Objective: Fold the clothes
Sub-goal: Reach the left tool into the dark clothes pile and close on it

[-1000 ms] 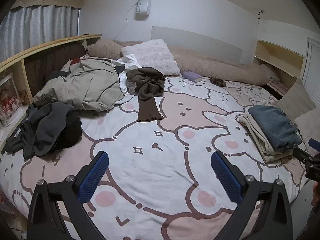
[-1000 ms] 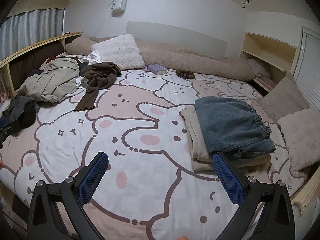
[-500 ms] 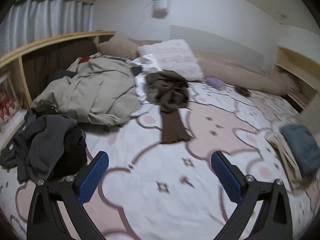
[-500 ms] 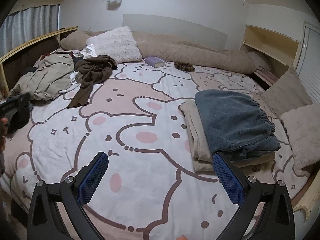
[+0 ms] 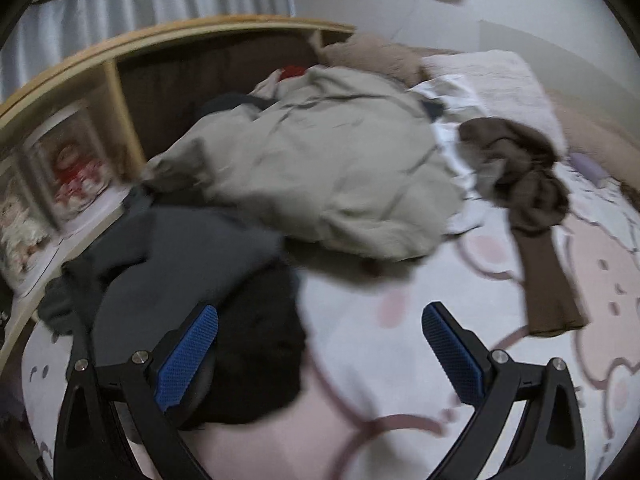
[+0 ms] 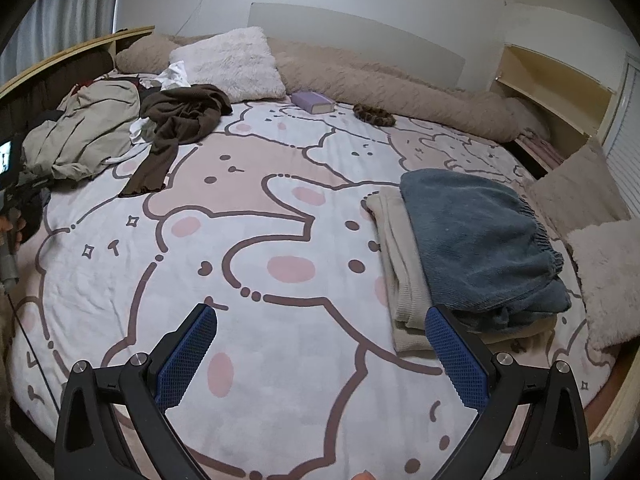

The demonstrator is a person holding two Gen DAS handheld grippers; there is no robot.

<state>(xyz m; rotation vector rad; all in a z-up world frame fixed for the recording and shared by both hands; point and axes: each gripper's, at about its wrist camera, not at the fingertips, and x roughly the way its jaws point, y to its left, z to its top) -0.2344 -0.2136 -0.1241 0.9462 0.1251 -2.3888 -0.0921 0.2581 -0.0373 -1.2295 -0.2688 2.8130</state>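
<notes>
My left gripper (image 5: 320, 354) has swung toward nine o'clock, jaws apart and empty, now over the dark grey garment (image 5: 180, 264): my next piece to fold, I judge. The beige jacket (image 5: 320, 168) crowds it at twelve o'clock. My right gripper (image 6: 320, 354) hangs open beside the folded stack (image 6: 472, 248).

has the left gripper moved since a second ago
Yes. The left gripper has closed in toward the dark grey clothes pile by the wooden shelf, jaws open.
</notes>
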